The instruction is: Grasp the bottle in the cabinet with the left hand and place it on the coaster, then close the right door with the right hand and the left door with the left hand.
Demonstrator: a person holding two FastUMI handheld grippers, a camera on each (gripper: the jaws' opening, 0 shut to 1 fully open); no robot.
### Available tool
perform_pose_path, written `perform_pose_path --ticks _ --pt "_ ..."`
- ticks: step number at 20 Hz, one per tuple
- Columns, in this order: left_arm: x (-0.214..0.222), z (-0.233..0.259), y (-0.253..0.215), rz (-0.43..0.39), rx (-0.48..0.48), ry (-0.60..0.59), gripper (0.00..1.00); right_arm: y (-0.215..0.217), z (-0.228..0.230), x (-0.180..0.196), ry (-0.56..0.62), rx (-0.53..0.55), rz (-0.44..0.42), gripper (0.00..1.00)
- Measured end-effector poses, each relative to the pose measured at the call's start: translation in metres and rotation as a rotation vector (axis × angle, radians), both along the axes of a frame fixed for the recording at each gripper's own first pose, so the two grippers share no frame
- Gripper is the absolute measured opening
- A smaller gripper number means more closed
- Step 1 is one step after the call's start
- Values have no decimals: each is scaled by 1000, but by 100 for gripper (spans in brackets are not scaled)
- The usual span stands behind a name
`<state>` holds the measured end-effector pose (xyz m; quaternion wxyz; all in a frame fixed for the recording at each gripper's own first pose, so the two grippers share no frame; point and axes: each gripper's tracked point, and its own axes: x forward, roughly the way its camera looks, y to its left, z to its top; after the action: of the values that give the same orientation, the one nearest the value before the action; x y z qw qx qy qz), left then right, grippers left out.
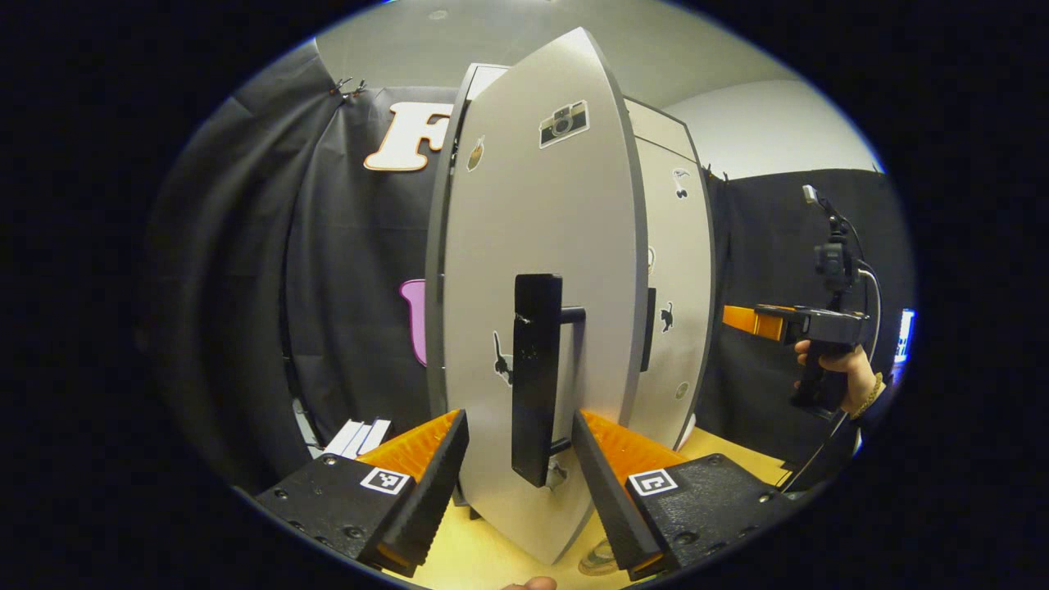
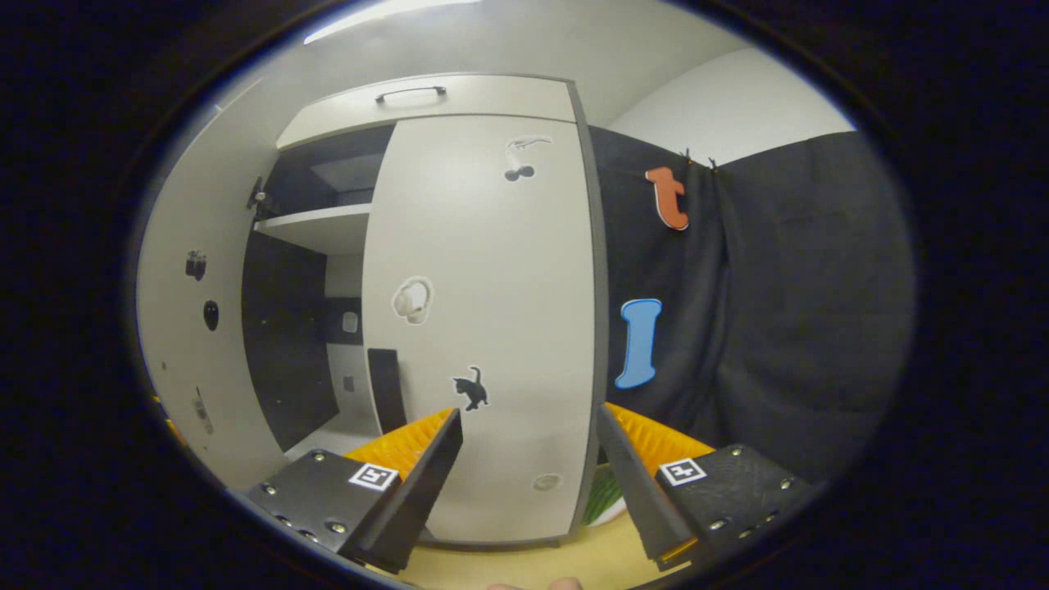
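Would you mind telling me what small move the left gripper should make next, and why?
Probably push the left door toward the cabinet. The left gripper has its fingers open either side of the black handle, the right door already looks shut, and the left door stands ajar, showing the shelf.

Lit evenly from overhead, with a bright ceiling strip (image 2: 393,12) glaring at the top of the right gripper view. Strong fisheye bowing throughout: left door (image 1: 533,328) bulged like a shield, right door (image 2: 483,328) curved at its edges. Cabinet interior (image 2: 283,344) dim and shadowed. Black cloth wall (image 2: 778,311) dark, folds faint. Soft shadow under the claw fingers (image 1: 426,483) on the yellow worktop (image 1: 483,549). Rims slightly blurred.
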<state>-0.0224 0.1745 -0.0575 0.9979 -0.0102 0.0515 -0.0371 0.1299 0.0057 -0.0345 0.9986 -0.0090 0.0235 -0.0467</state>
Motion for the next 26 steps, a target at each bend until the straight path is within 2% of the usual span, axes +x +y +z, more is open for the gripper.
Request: perform_pose_path --ticks 3,6,9,12,16,19,23,26 --pt "16 -1 -20 -38 -21 3 82 -28 3 -11 -7 -9 -45 100" --pt "32 2 -56 -109 -19 -8 82 -60 3 -25 -13 -32 -99 100" --pt "55 6 -71 -122 57 -29 84 -89 4 -38 -17 -37 -155 100" --pt "78 5 -86 -146 35 -34 84 -120 4 -55 -15 -31 -215 100" --pt "94 10 -77 -101 19 -35 82 -153 -1 -74 -7 -2 -287 100" --pt "93 14 -73 -102 -5 -44 85 -170 -3 -86 -3 12 -329 100" --pt "98 22 -53 -56 23 -64 87 -178 -6 -92 -1 22 -345 100" --pt "107 26 -55 -66 -4 -77 84 -176 -9 -92 5 9 -339 100"
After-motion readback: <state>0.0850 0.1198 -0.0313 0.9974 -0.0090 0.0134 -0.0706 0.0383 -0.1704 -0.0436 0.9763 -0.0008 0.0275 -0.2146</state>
